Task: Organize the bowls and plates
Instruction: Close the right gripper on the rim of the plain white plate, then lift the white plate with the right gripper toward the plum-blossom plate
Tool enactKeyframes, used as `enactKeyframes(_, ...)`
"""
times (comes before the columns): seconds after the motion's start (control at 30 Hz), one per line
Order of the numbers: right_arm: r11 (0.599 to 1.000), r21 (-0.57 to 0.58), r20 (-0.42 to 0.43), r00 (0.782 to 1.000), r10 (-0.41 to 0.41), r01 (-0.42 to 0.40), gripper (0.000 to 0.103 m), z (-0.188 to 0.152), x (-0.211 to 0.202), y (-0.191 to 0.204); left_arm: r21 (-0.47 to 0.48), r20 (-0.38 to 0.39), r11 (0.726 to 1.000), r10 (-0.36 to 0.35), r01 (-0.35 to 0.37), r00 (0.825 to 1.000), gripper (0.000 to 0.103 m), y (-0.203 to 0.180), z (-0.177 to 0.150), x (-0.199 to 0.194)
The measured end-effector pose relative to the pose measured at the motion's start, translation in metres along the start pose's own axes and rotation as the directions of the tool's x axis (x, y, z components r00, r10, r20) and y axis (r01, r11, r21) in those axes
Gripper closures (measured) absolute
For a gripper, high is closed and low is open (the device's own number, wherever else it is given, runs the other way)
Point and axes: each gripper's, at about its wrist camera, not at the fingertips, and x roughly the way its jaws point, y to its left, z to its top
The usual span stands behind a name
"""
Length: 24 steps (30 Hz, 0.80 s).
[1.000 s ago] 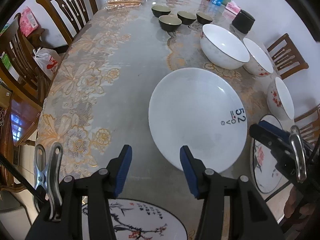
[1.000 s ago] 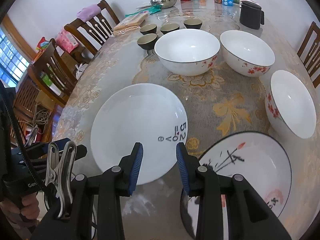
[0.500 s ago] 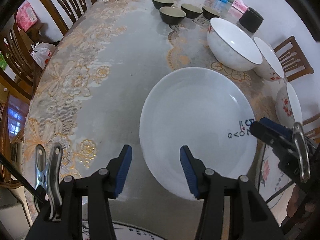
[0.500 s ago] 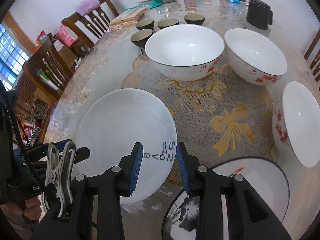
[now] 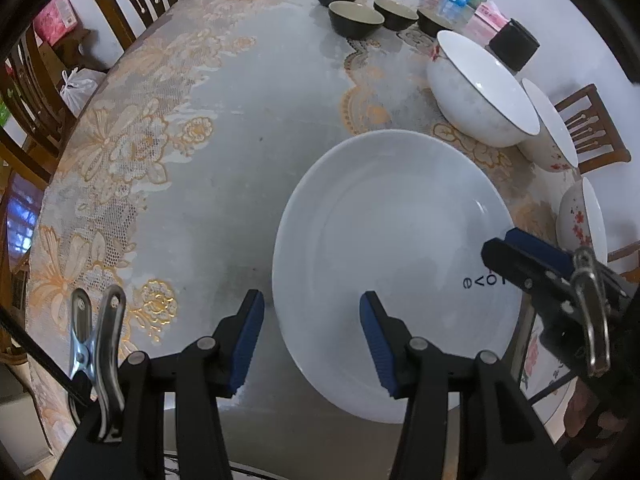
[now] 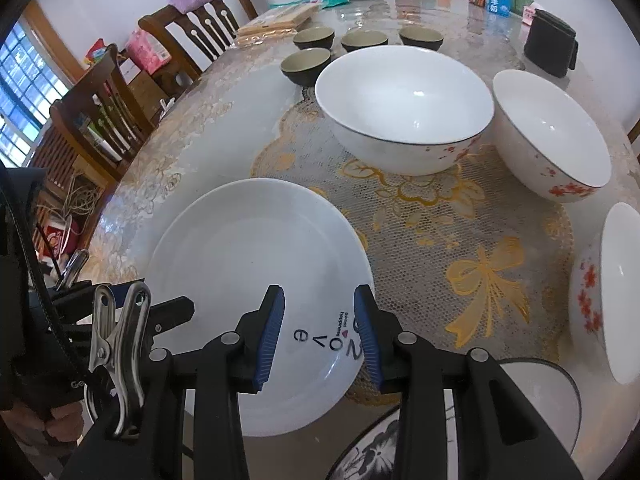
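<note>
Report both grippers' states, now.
Left gripper: open, holding nothing, astride the white plate's near rim.
Right gripper: open, holding nothing, over the plate's lettered edge.

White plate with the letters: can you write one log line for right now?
white plate on table, not lifted | left hand-held gripper open over left rim | right hand-held gripper open over lettered edge

2 plates (image 6: 256, 264), 3 white bowls (image 6: 404, 100), 4 dark bowls (image 6: 306, 62)

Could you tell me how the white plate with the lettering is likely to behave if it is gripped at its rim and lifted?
The white plate looks glazed and glossy, so the pads may slip on it. It appears rigid ceramic, probably fragile if dropped. Wide and shallow, it would likely tilt when held by one edge, so both the left gripper and the right gripper seem wise.
</note>
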Motion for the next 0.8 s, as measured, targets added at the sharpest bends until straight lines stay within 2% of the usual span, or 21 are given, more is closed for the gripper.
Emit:
enactKeyframes(0.13, 0.999, 0.026, -0.022, 0.999, 0.037, -0.037, 0.066, -0.002, 0.005, 0.0, -0.005, -0.017, 1.0, -0.005, 0.005, 1.0, 0.051, 0.001, 0.001, 0.004)
enactKeyframes(0.4, 0.998, 0.033, -0.038, 0.998, 0.054, -0.053, 0.066, -0.003, 0.01, 0.002, 0.001, -0.007, 1.0, 0.003, -0.003, 1.0, 0.051, -0.002, 0.003, 0.008)
enactKeyframes(0.7, 0.996, 0.053, -0.037, 0.996, 0.076, -0.074, 0.066, -0.003, 0.011, 0.0, 0.001, 0.004, 1.0, 0.014, -0.014, 1.0, 0.051, 0.0, 0.009, 0.01)
enactKeyframes(0.8, 0.994, 0.067, -0.012, 0.996, 0.087, -0.086, 0.066, -0.002, 0.004, -0.008, 0.004, 0.01, 1.0, 0.013, -0.013, 1.0, 0.051, -0.001, 0.01, 0.01)
